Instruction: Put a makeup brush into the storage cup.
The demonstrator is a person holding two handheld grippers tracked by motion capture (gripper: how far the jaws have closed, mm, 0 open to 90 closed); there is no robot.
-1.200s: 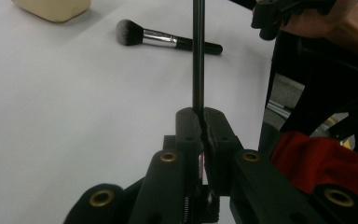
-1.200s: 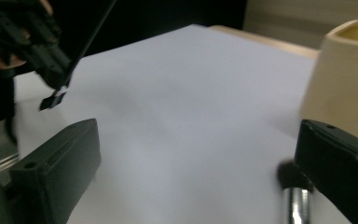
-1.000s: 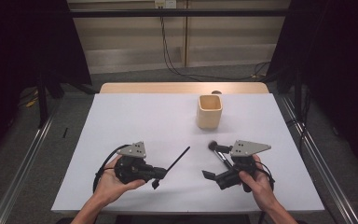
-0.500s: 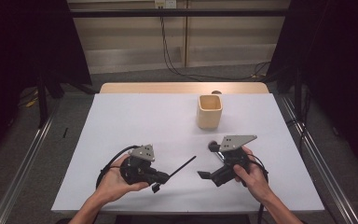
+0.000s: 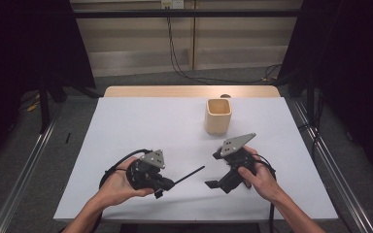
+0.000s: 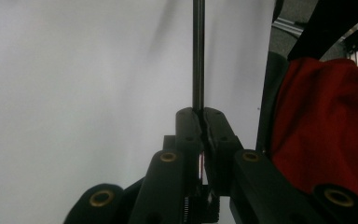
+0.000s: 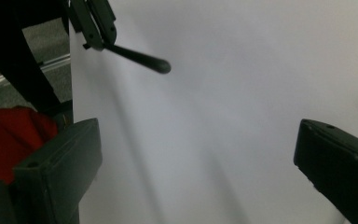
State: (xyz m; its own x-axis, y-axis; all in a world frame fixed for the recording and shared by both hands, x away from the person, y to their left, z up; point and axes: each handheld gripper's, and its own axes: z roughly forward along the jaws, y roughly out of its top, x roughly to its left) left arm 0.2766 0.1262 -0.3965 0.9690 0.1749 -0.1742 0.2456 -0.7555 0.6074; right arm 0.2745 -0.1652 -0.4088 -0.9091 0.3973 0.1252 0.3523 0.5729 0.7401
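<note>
A thin black rod [image 5: 190,173] sticks out to the right, low over the white table [image 5: 126,121], with my left gripper [image 5: 166,183] shut on its near end. In the left gripper view the two black jaws meet around the rod [image 6: 198,56] at the left gripper's tip [image 6: 199,116]. My right gripper [image 5: 215,170] is held open at the front right, its jaws turned left toward the rod's free end and apart from it. The right gripper view shows the wide-apart jaws of the right gripper [image 7: 198,154], nothing between them, and the rod's rounded tip [image 7: 140,58] farther off.
A light wooden square cup [image 5: 218,115] stands upright behind the right gripper, toward the table's back. The table's left edge and a metal rail [image 5: 26,160] lie left of the left hand. The person's red clothing [image 6: 326,135] is at the near edge.
The right gripper has shifted left and turned so its jaws face the rod. The left gripper has edged a little to the right, still gripping the rod.
</note>
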